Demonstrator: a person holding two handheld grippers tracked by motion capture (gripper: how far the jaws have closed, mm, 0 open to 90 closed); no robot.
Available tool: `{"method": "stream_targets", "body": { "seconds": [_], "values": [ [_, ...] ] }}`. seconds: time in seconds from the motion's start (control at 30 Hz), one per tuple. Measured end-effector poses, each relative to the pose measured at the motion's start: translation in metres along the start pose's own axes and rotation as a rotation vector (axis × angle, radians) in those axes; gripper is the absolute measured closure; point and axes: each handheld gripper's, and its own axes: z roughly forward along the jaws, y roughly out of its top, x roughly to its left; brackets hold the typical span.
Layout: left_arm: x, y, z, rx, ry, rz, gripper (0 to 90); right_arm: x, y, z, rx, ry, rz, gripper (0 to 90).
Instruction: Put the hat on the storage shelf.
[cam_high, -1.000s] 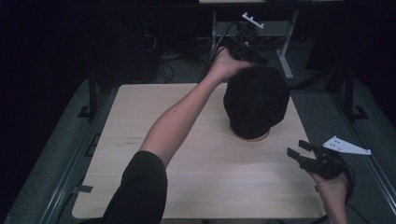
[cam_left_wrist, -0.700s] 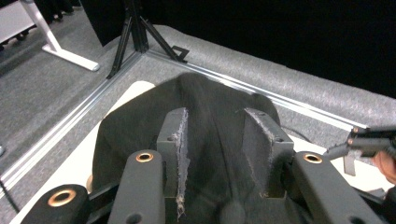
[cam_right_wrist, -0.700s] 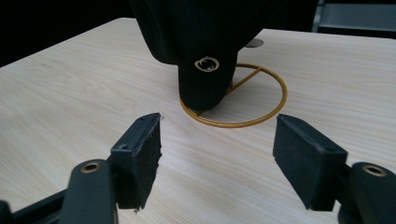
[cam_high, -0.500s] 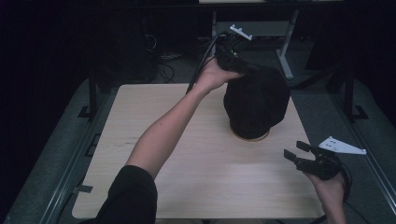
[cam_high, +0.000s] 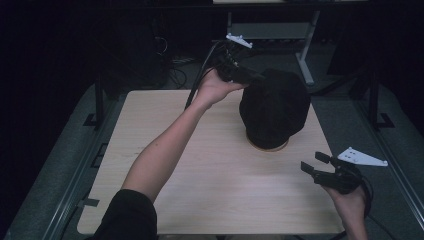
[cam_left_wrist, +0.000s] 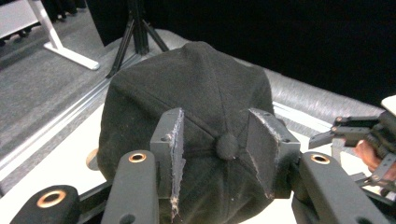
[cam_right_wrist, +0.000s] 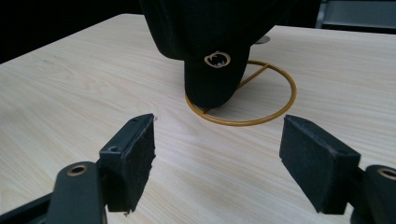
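- Cap (cam_high: 274, 107): black, seated on a gold wire stand (cam_high: 270, 146) at the far right of the table (cam_high: 200, 175); gripped by neither claw.
- Right gripper (cam_high: 312, 161), nearest, at the table's near right edge: released, jaws just opened wide, with nothing between them; held low and aimed at the cap, well apart from it.
- Right gripper view: pads (cam_right_wrist: 135, 154) framing bare wood; beyond them the stand's ring (cam_right_wrist: 275, 100) flat on the table, with the cap's lower edge (cam_right_wrist: 210, 88) hanging into it and a small round gold emblem (cam_right_wrist: 217, 59) on the fabric. Ring and emblem hidden under the crown in the high view.
- Left gripper (cam_high: 252, 77), farther off, reaching over the cap's far side: released, jaws just opening, standing either side of the crown button (cam_left_wrist: 227, 147); fabric between the pads lying smooth, not pinched.
- Left gripper view: crown seams meeting at the button and pads (cam_left_wrist: 173, 140) set close over the cloth; whether touching it, not clear. Crown detail lost in the high view, where the cap reads as one dark mass.
- Progress, as a judgement: cap resting fully on the stand and upright, so seating complete, or a lift not yet begun. Left to do: either closing on the crown to raise it, or drawing the left claw clear.
- Farthest: grey floor and a white frame behind the table.
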Motion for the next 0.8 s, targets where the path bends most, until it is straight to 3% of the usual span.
{"method": "stream_targets", "body": {
  "seconds": [0.67,0.8],
  "values": [
    [0.008,-0.03,-0.03,0.011,0.028,-0.017,51.7,0.002,-0.004,0.003,0.024,0.006,-0.013,25.5],
    [0.007,-0.036,-0.039,-0.007,0.028,-0.016,50.9,0.004,-0.005,0.005,0.033,0.01,-0.022,25.4]
  ]
}}
